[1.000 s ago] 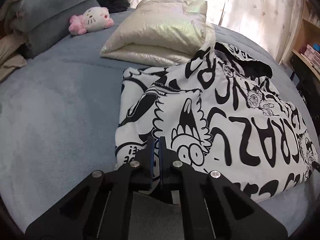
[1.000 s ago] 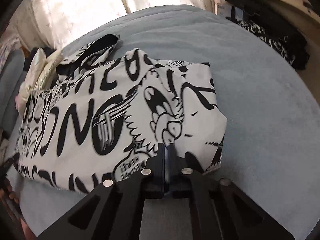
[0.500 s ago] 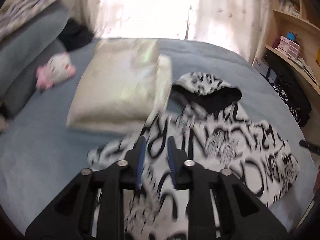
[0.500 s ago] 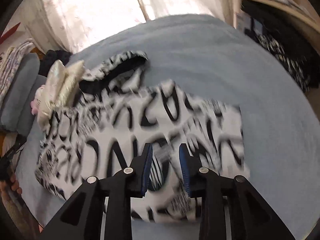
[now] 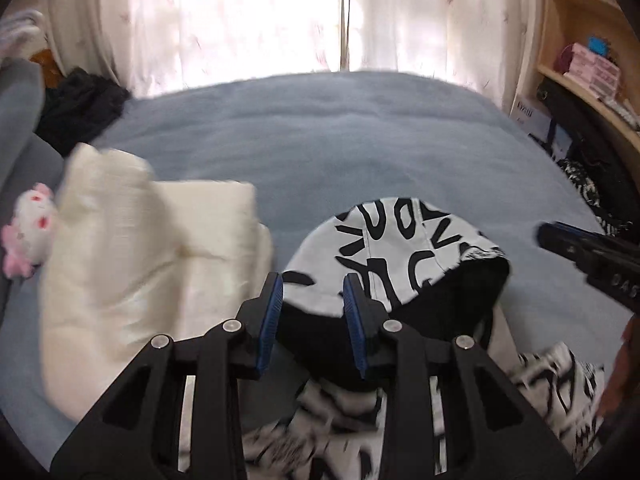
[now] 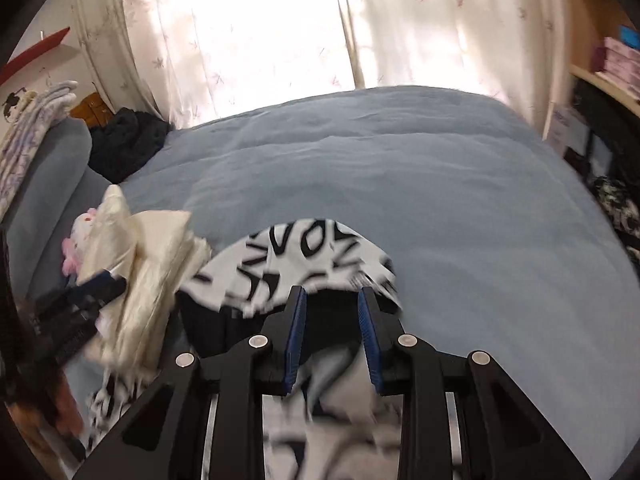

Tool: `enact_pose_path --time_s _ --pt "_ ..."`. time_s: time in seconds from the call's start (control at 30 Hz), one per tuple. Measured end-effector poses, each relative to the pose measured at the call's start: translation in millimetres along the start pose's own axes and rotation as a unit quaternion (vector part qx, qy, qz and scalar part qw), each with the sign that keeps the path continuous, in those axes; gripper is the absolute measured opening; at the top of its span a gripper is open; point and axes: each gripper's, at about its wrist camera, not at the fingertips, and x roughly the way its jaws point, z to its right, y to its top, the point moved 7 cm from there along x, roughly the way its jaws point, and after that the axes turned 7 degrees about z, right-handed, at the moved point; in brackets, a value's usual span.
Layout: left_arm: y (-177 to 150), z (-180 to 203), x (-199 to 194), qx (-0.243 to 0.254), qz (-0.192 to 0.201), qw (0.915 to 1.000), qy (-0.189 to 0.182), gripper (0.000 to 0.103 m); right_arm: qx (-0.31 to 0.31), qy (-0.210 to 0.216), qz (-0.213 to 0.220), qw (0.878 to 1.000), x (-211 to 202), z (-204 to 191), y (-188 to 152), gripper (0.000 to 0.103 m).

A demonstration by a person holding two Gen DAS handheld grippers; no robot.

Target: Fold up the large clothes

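Hoodie [image 5: 400, 248], printed black on white, is lying on the blue bed [image 5: 340, 132], with its hood spread toward the window and its black lining showing at the opening; the body is trailing back under both tools. It is being judged that the hood is the step in hand, to be turned back over the body. For that to be done well, the hood's rim should be gripped near its two sides, one side by each tool, and the layers should be lifted together and laid flat, so that no lining is being bunched.

Left tongs [image 5: 314, 320] are being held apart just above the hood's near edge, and nothing is being clamped. Right tongs [image 6: 332, 340] are likewise being held apart over the dark opening, empty.

Cream folded garment [image 5: 132, 264] is lying just beside the hood, on its left, and should not be dragged.

In the left view, the shelf [image 5: 580, 76] with pink boxes and the right tool's tip are being shown clearly. In the right view, the dark clothes [image 6: 124, 140] by the curtain and the left tool against the cream garment are being shown instead.

Pink-and-white plush toy [image 5: 30, 228] is resting at the far left.
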Motion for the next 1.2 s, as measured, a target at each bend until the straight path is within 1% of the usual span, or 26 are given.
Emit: enact_pose_path --time_s 0.03,0.1,0.17,0.23,0.27,0.37,0.4,0.43,0.5,0.57,0.6,0.63,0.67,0.7,0.73,0.77,0.8,0.83,0.87,0.9,0.97,1.0,1.03,1.07,1.17,1.2 --pt "-2 3 18 -0.003 -0.007 1.0000 -0.001 0.028 0.006 0.004 -0.005 1.000 23 -3 6 0.027" --pt "-12 10 47 -0.002 -0.023 0.9997 -0.003 0.028 0.014 0.008 -0.015 1.000 58 -2 6 0.027" --pt "-24 15 72 0.007 -0.037 0.9993 0.003 0.028 0.020 0.005 -0.031 0.999 90 3 5 0.027" --pt "-40 19 91 0.016 -0.051 0.9985 0.007 0.028 0.017 -0.003 -0.050 0.999 109 11 -9 0.027" --pt "-49 20 103 0.019 -0.061 0.9979 0.006 0.028 0.012 -0.009 -0.067 0.998 120 19 -19 0.027" --pt "-75 19 117 0.022 -0.070 0.9973 -0.007 0.028 -0.004 -0.028 -0.105 0.994 136 43 -48 0.027" --pt "-80 19 121 0.026 -0.072 0.9970 -0.010 0.028 -0.007 -0.029 -0.117 0.993 140 54 -59 0.026" --pt "-83 17 123 0.030 -0.071 0.9969 -0.010 0.029 -0.006 -0.018 -0.115 0.993 137 62 -63 0.026" --pt "-81 15 124 0.036 -0.065 0.9972 -0.012 0.031 -0.008 -0.011 -0.115 0.993 131 71 -58 0.026" --pt "-75 13 122 0.038 -0.067 0.9969 -0.020 0.031 -0.017 -0.003 -0.124 0.992 122 77 -44 0.027" --pt "-74 13 119 0.036 -0.065 0.9969 -0.027 0.031 -0.017 0.000 -0.120 0.993 115 80 -35 0.028" --pt "-71 16 114 0.032 -0.061 0.9970 -0.037 0.031 -0.013 0.006 -0.110 0.994 108 85 -23 0.029" --pt "-65 18 108 0.025 -0.055 0.9969 -0.050 0.031 -0.005 0.014 -0.098 0.995 101 91 -5 0.035" --pt "-60 19 105 0.018 -0.050 0.9967 -0.061 0.031 0.003 0.016 -0.088 0.996 95 97 4 0.051" --pt "-56 20 102 0.011 -0.047 0.9964 -0.069 0.031 0.015 0.017 -0.075 0.997 89 103 20 0.061" --pt "-52 23 101 0.000 -0.046 0.9955 -0.083 0.031 0.020 0.015 -0.067 0.997 86 105 26 0.080" --pt "-51 25 100 -0.008 -0.049 0.9944 -0.093 0.032 0.024 0.012 -0.057 0.998 84 111 39 0.086" --pt "-49 30 101 -0.014 -0.053 0.9935 -0.100 0.032 0.025 0.007 -0.055 0.998 89 119 52 0.086" --pt "-51 33 106 -0.021 -0.061 0.9922 -0.107 0.032 0.029 0.000 -0.059 0.998 94 124 56 0.086" --pt "-52 36 108 -0.023 -0.068 0.9912 -0.111 0.032 0.036 -0.001 -0.065 0.997 96 128 53 0.086" --pt "-59 42 120 -0.029 -0.086 0.9883 -0.123 0.032 0.066 0.009 -0.085 0.994 119 137 55 0.086" --pt "-65 46 124 -0.031 -0.092 0.9875 -0.124 0.032 0.077 0.013 -0.093 0.993 131 143 49 0.086" --pt "-69 46 128 -0.032 -0.095 0.9871 -0.125 0.032 0.089 0.020 -0.104 0.990 143 148 51 0.086" --pt "-73 46 131 -0.034 -0.096 0.9863 -0.130 0.032 0.097 0.023 -0.108 0.989 149 153 44 0.086" --pt "-81 42 137 -0.050 -0.093 0.9837 -0.145 0.032 0.126 0.035 -0.122 0.984 173 163 41 0.085" --pt "-84 43 141 -0.055 -0.093 0.9830 -0.149 0.031 0.137 0.041 -0.118 0.983 179 167 44 0.082"
